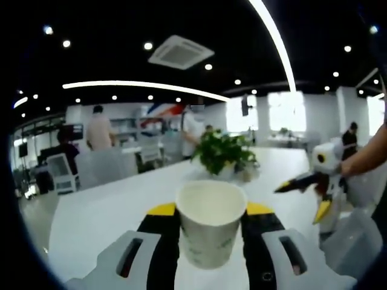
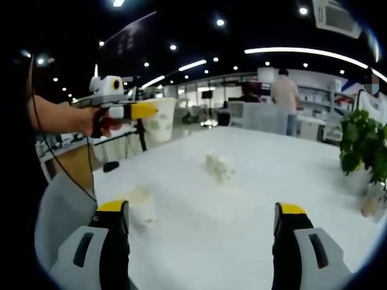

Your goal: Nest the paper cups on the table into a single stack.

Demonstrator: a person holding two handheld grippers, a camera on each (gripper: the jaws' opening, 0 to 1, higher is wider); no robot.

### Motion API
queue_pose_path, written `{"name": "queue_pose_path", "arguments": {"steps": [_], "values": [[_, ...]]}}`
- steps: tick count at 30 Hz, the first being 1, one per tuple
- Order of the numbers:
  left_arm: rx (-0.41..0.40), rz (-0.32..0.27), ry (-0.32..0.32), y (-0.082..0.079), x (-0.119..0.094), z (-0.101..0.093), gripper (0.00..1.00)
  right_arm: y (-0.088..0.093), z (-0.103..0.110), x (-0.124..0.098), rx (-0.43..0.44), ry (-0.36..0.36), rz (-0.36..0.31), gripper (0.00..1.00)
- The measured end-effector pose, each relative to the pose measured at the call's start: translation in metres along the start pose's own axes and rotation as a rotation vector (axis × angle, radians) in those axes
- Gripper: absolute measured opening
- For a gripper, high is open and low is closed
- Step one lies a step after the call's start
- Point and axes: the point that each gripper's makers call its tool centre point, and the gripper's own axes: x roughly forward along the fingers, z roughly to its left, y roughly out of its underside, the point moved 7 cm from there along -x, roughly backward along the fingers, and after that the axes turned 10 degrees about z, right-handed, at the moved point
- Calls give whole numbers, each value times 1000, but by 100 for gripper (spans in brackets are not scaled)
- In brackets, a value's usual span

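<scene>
In the left gripper view a white paper cup [image 1: 210, 226] with a faint green print stands upright, mouth up, between the yellow-tipped jaws of my left gripper [image 1: 210, 210], which is shut on it above the white table [image 1: 103, 223]. The right gripper view shows that left gripper [image 2: 151, 113] raised at upper left in a person's hand, carrying the cup [image 2: 161, 121]. My right gripper [image 2: 202, 217] is open low over the table [image 2: 254, 193], nothing between its jaws. A blurred cup [image 2: 140, 206] sits by its left jaw. More white cups [image 2: 219, 167] lie mid-table. The right gripper [image 1: 305, 192] enters from the right.
A potted green plant [image 1: 224, 154] stands on the table past the held cup, and the plant [image 2: 361, 140] is at the right edge of the right gripper view. Chairs [image 1: 60, 172] and several people are beyond the table. A dark object [image 2: 110, 165] lies near its left edge.
</scene>
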Motion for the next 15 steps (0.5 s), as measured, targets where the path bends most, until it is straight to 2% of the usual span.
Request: {"name": "queue_pose_path", "arguments": {"steps": [15], "values": [[-16,-22,27,2,-15,-27,37,1,6,-6,-1,-2,-3,98]]}}
